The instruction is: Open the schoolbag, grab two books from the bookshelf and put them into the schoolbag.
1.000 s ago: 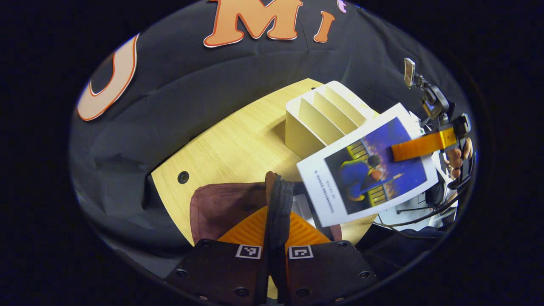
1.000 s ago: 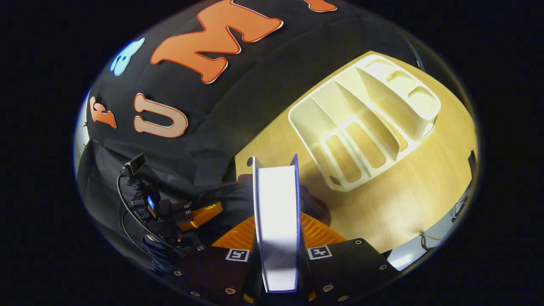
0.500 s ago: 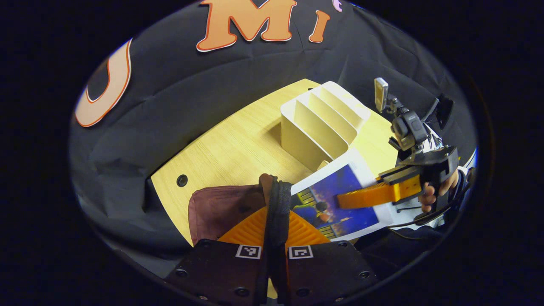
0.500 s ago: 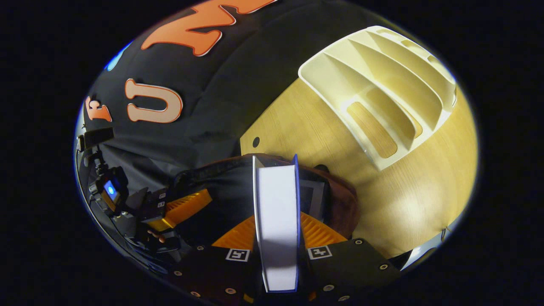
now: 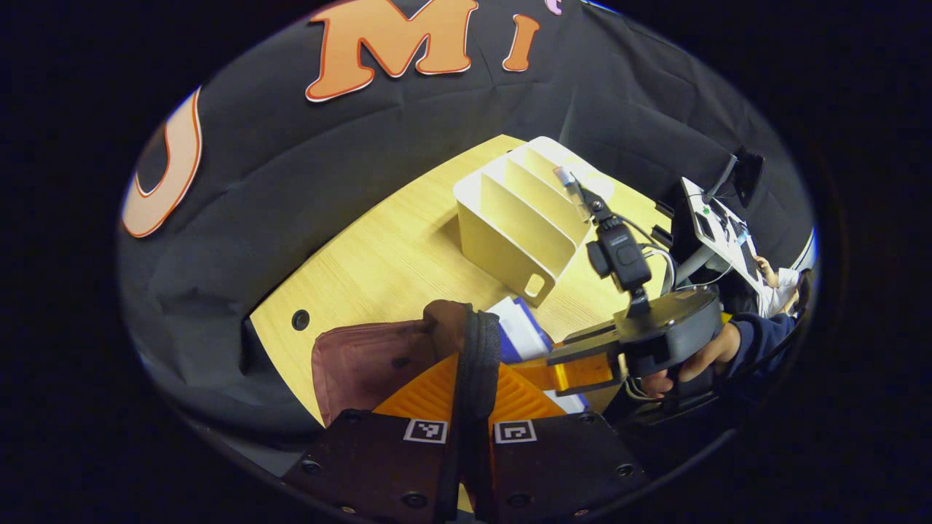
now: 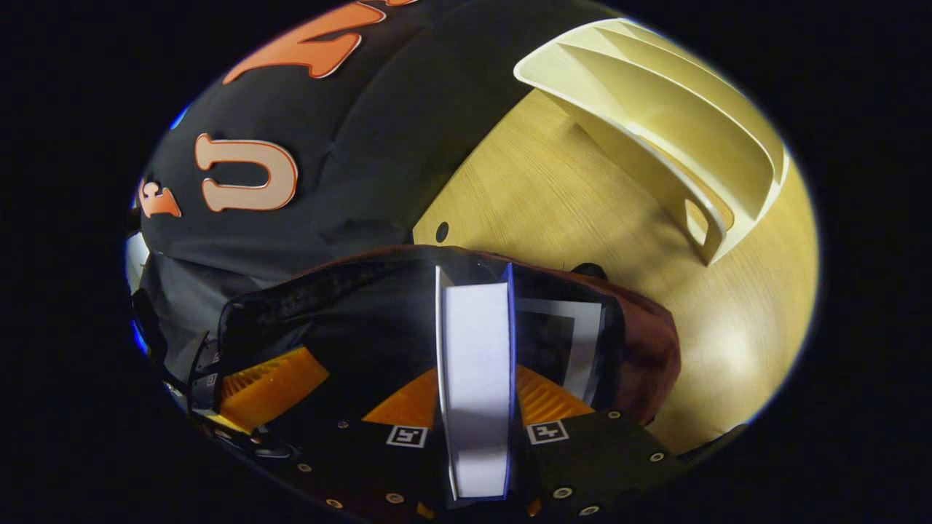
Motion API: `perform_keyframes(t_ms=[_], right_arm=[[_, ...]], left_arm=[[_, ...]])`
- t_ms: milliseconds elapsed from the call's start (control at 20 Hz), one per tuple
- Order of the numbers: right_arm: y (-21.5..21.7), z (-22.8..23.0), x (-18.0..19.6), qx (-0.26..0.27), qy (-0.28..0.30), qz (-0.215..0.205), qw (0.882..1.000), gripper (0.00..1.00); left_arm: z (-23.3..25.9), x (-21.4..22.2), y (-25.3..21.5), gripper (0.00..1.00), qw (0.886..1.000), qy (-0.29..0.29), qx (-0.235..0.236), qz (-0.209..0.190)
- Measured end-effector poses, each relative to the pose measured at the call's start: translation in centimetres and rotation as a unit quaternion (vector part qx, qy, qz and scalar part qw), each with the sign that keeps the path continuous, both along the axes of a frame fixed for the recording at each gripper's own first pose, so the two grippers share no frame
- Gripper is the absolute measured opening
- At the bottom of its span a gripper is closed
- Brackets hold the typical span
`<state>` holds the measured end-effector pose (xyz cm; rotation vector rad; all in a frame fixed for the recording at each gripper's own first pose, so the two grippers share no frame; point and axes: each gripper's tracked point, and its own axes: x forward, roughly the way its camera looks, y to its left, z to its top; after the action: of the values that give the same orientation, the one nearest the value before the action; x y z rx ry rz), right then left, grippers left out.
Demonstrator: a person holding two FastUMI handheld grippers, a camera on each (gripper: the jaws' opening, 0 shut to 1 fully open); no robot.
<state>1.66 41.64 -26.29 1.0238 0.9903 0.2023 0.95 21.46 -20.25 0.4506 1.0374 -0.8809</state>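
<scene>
- While the left claw (image 5: pixel 475 393) is clenched on the black rim of the schoolbag (image 5: pixel 364 360) in the left gripper view, the right claw (image 5: pixel 575 367) lowers a book (image 5: pixel 520 331) into the bag's mouth; the bookshelf (image 5: pixel 520 218) stands behind on the desk (image 5: pixel 378 255).
- Seen in the right gripper view, the right claw (image 6: pixel 477 407) grips the book (image 6: pixel 477 378) upright over the open schoolbag (image 6: pixel 648 349), where another book (image 6: pixel 575 342) already lies; the left claw (image 6: pixel 266 386) holds the rim.
</scene>
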Motion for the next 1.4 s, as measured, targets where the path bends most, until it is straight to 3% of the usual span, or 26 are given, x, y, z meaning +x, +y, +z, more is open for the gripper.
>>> perform_keyframes(t_ms=[400, 450, 500, 550, 600, 700, 850, 900, 950, 1050, 1200, 1350, 1400], right_arm=[[3.4, -2.4, 1.6, 0.018, -0.010, -0.008, 1.000, 0.35], [3.8, -2.8, 2.0, 0.017, -0.014, -0.004, 1.000, 0.46], [4.4, -3.2, 2.2, 0.023, -0.011, 0.001, 1.000, 0.36], [4.8, -3.4, 2.2, 0.028, -0.006, 0.007, 1.000, 0.46], [4.5, -3.2, 1.7, 0.028, -0.003, 0.011, 1.000, 0.37], [3.5, -3.8, 1.6, -0.012, 0.008, 0.013, 1.000, 0.41], [0.8, -4.2, 0.7, -0.091, 0.008, 0.044, 0.995, 0.62], [0.1, -3.7, 0.4, -0.104, 0.006, 0.047, 0.993, 0.46], [-0.7, -3.4, 0.0, -0.112, 0.004, 0.050, 0.992, 0.70], [-2.0, -1.9, 0.0, -0.111, -0.010, 0.049, 0.993, 0.80], [-5.7, -0.4, -0.4, -0.116, -0.033, 0.044, 0.992, 0.85], [-10.1, 0.9, -1.0, -0.140, -0.054, 0.044, 0.988, 0.85], [-11.7, 1.3, -1.2, -0.152, -0.065, 0.048, 0.985, 0.85]], left_arm=[[-0.2, -1.4, -1.4, 0.10, 1.000, 0.006, -0.008, -0.012], [-0.1, -1.3, -1.5, 0.10, 1.000, 0.005, -0.008, -0.010], [-0.1, -1.3, -1.5, 0.10, 1.000, 0.004, -0.009, -0.009], [0.0, -1.2, -1.4, 0.10, 1.000, 0.001, -0.009, -0.007], [0.2, -1.1, -1.4, 0.10, 1.000, 0.000, -0.013, -0.003], [0.2, -0.4, -1.2, 0.10, 1.000, 0.001, -0.024, 0.015], [-0.1, -0.7, -1.4, 0.13, 0.998, 0.017, -0.051, 0.037], [-0.2, -0.7, -1.7, 0.17, 0.997, 0.015, -0.061, 0.037], [0.1, -0.9, -2.1, 0.20, 0.997, 0.014, -0.070, 0.036], [0.6, -1.4, -3.1, 0.25, 0.996, 0.012, -0.085, 0.039], [0.4, -2.4, -5.1, 0.33, 0.994, 0.022, -0.098, 0.053], [0.5, -3.0, -7.9, 0.33, 0.993, 0.016, -0.098, 0.069], [0.7, -3.0, -8.9, 0.39, 0.992, 0.010, -0.096, 0.080]])
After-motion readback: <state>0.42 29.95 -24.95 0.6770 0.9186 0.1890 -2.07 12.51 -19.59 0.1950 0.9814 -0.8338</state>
